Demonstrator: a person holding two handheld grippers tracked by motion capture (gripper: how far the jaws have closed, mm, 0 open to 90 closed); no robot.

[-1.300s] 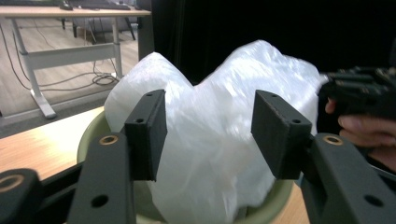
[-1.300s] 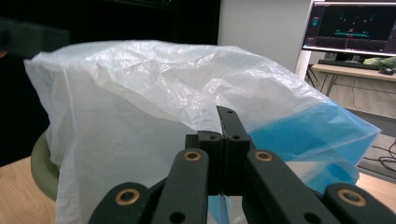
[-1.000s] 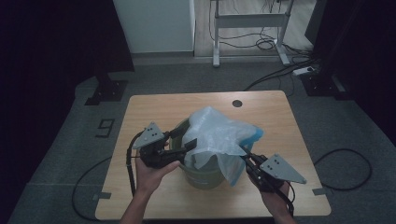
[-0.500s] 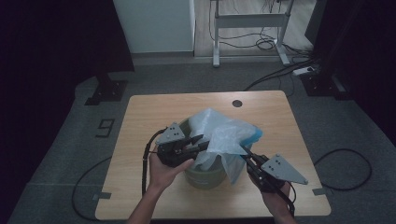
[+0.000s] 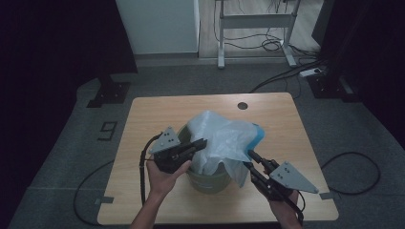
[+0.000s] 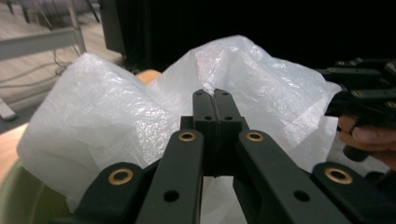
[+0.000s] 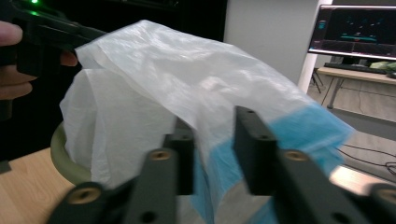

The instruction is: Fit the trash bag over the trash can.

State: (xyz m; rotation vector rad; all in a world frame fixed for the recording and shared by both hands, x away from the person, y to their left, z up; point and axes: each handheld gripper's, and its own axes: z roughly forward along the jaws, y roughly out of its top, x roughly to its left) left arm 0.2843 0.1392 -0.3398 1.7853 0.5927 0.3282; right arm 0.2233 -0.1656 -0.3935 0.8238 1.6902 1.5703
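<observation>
A crumpled white plastic bag with a blue part sits in and over a green bin on the wooden table. My left gripper reaches in from the bin's left; its jaws have just been closing and now meet on the bag's film, as the left gripper shows in its own view. My right gripper is at the bin's right; its jaws have just been opening. In its own view the right gripper stands apart around the hanging bag edge.
The bin's rim stands near the table's front middle. A round cable hole lies at the table's far edge. Cables trail off both grippers toward the floor. A desk frame stands beyond the table.
The left gripper has swung in from the bin's left to the bag and its jaws have closed. The right gripper has stayed put while its jaws parted.
</observation>
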